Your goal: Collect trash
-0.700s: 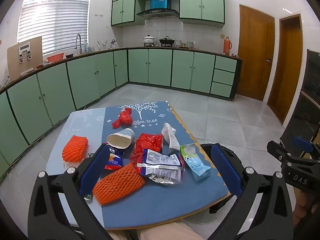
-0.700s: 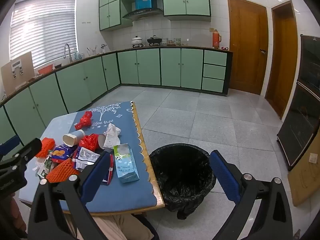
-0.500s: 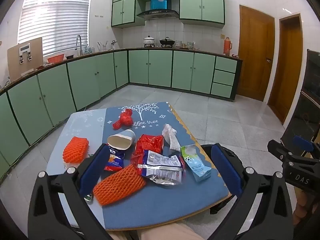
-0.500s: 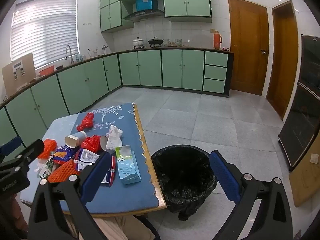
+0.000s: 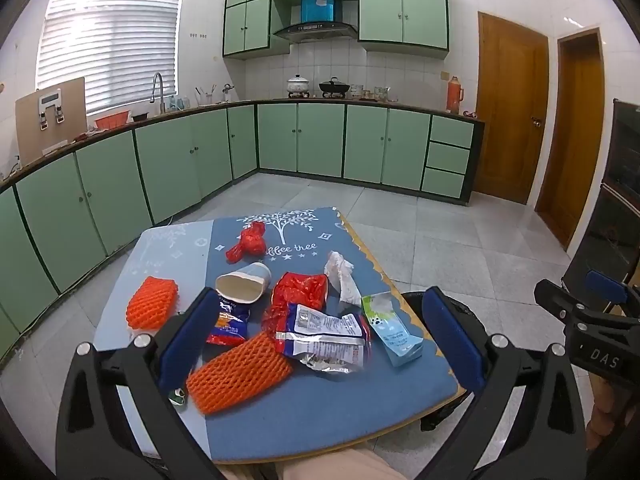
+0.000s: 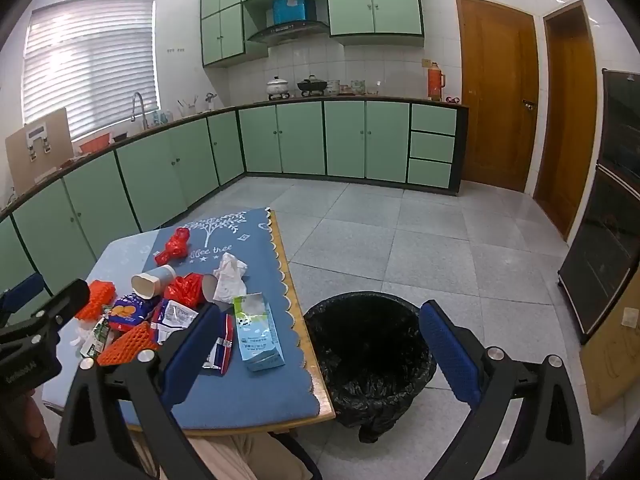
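Trash lies scattered on a low table with a blue mat (image 5: 320, 400): two orange foam nets (image 5: 236, 376) (image 5: 152, 302), a tipped paper cup (image 5: 244, 282), red plastic wrappers (image 5: 304, 290) (image 5: 250, 240), a silver snack bag (image 5: 324, 334), a crumpled tissue (image 5: 342, 276) and a light blue carton (image 5: 390, 330) (image 6: 256, 330). My left gripper (image 5: 320, 340) is open and empty, held above the table's near side. My right gripper (image 6: 316, 354) is open and empty, above the black-lined trash bin (image 6: 368, 352) beside the table's right edge.
Green kitchen cabinets (image 5: 300, 142) run along the left and far walls. Two wooden doors (image 6: 496, 92) stand at the right. A dark cabinet (image 6: 608, 208) is at the far right. Grey tiled floor (image 6: 400, 232) surrounds the table.
Both grippers have drifted slightly; the views show the table a touch nearer. Nothing has been picked up or moved.
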Demonstrator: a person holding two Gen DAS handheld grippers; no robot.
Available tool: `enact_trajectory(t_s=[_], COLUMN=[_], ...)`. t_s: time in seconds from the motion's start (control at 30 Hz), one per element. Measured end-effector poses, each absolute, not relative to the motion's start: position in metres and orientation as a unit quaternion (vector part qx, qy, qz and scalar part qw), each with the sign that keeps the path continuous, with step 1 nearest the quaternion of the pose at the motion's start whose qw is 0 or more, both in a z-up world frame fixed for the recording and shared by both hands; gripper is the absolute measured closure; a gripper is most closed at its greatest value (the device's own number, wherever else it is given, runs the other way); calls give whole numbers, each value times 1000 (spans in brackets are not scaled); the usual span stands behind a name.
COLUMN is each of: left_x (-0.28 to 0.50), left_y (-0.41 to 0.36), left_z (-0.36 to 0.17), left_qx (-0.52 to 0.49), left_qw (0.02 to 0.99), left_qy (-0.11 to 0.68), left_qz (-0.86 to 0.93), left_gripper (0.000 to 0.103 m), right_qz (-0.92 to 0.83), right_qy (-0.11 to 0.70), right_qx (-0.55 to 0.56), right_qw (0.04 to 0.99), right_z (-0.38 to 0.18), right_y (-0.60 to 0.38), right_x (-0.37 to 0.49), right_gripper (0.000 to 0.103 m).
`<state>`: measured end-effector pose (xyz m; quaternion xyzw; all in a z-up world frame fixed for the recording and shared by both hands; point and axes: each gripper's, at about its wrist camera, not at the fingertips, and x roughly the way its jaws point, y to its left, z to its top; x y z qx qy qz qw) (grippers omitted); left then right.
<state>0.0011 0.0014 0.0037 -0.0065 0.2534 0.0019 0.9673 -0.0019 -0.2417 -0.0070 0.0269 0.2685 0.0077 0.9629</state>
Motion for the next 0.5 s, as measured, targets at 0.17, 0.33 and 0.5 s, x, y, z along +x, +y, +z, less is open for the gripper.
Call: enact_trajectory(t_s=[0.17,0.33,0.5], left_x=[0,1,1], left_y=[1,0,0], left_z=[3,3,3], left_qx=[-7,-6,-6], left_qw=[967,967,967], left_qy=[253,254,254], left_qz=[2,2,2], left_gripper=[5,5,5], right_qz=[7,6,7], right_qy=[268,269,270], right_qx=[27,27,28], right_qw=[963,963,963], right_z=[-7,-7,-8], right_y=[-242,-241,-242], right_x=[-1,0,0], right_gripper=[6,6,6])
